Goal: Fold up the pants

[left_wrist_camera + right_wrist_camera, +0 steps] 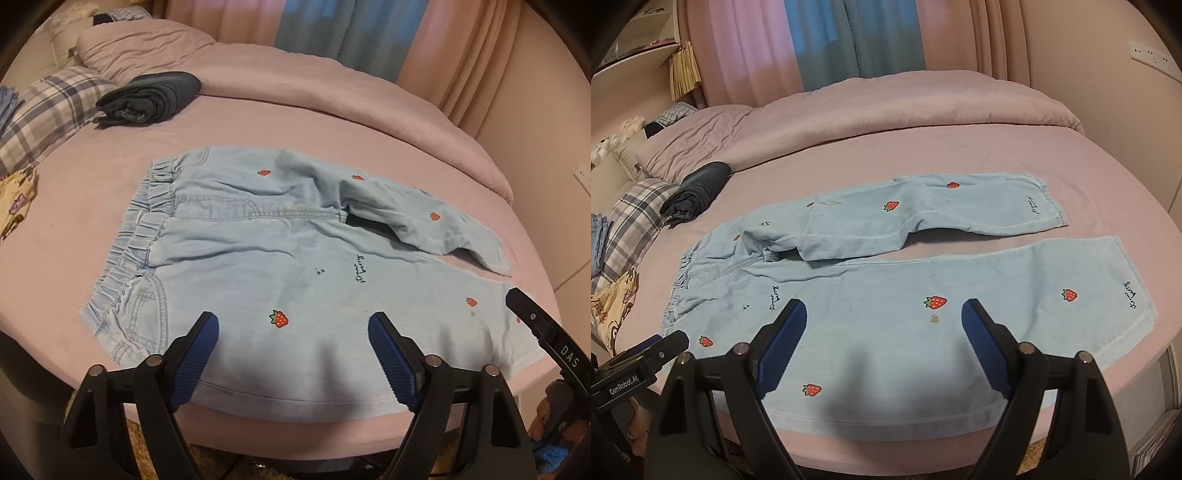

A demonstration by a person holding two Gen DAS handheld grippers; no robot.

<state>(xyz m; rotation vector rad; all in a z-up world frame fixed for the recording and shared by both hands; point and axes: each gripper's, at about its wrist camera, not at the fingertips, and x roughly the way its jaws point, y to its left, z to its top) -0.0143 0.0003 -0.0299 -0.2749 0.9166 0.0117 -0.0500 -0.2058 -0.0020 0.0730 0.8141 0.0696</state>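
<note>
pants (886, 332): soft, light, limp | grab: near leg's edge | left gripper (293, 325), right gripper (884, 314): both spread wide, empty

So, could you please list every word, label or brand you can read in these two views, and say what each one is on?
"DAS" – on the right tool's black body, left wrist view.
"GenRobot.AI" – on the left tool's black body, right wrist view.
"straw berry" – script on the pants, near leg, by the waist.
"straw berry" – likely the same, near leg by the hem.
Script on the far leg's hem – too small to read.
</note>
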